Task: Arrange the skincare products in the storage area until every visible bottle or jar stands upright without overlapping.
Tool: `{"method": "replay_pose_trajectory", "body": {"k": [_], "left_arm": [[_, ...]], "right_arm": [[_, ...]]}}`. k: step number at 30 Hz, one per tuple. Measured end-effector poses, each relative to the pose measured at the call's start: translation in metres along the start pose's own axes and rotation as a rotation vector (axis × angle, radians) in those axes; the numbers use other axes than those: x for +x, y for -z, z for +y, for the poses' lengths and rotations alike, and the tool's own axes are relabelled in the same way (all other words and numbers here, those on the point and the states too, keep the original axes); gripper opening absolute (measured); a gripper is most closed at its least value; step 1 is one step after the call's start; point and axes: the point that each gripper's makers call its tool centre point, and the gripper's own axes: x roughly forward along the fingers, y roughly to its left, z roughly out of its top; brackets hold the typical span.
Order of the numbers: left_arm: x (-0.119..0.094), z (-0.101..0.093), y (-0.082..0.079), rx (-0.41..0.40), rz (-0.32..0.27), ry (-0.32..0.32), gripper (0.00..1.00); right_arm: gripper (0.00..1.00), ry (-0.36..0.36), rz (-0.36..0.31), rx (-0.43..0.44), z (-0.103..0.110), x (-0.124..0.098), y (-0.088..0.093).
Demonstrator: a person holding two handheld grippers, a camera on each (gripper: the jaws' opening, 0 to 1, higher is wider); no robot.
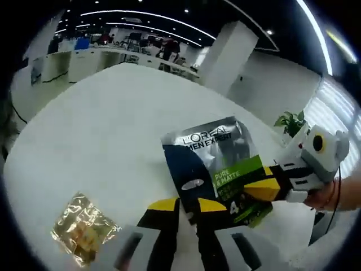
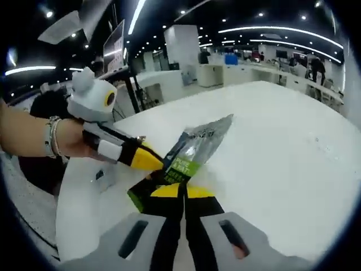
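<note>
Clamped together, yellow tips of the left gripper (image 1: 188,208) on the bottom edge of the L'Oréal Men Expert sachet (image 1: 211,161), pinching it at the dark blue corner. Clamped likewise, the right gripper (image 2: 181,195), gripping the lower green-and-black corner of the same sachet (image 2: 192,152) from the other side; seen in the left gripper view as yellow tips reaching in from the right (image 1: 264,189), with a person's hand (image 1: 324,196) behind them. Held between both grips, lifted clear of the white table (image 1: 107,130), face turned toward the left gripper view and edge-on, tilted, in the right gripper view.

Best handled gently here: soft foil, likely to crumple or twist if the two grips pull against each other. Better to let one grip lead and the other only steady, to bring the bottom edge down level onto bare table, and to release one side at a time once it rests. Probably too flat to stand unaided, so worth checking for support before letting go.

Further out, lying flat on the table well apart from the sachet, a small gold foil packet (image 1: 83,227), near the left gripper's side. Beyond, a potted plant (image 1: 290,121) at the table's far edge and office desks in the background.
</note>
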Motion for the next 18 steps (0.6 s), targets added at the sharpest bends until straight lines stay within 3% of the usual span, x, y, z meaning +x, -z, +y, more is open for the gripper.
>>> {"method": "replay_pose_trajectory", "body": {"k": [2,7,14,18], "left_arm": [[-0.003,-0.001,0.002,-0.03,-0.003,0.035,0.13],[-0.008,-0.013,0.01,0.008,-0.001,0.096,0.22],[-0.008,-0.038,0.016,0.0,-0.012,0.195,0.25],[-0.008,-0.054,0.019,-0.042,-0.015,0.26,0.26]], "right_arm": [[0.0,-0.028,-0.018,-0.001,0.005,-0.002,-0.004],[0.0,-0.082,-0.085,0.054,0.015,-0.017,-0.02],[0.0,-0.092,-0.115,0.101,0.016,-0.031,-0.026],[0.0,-0.103,-0.166,0.121,0.02,-0.044,-0.04]]}}
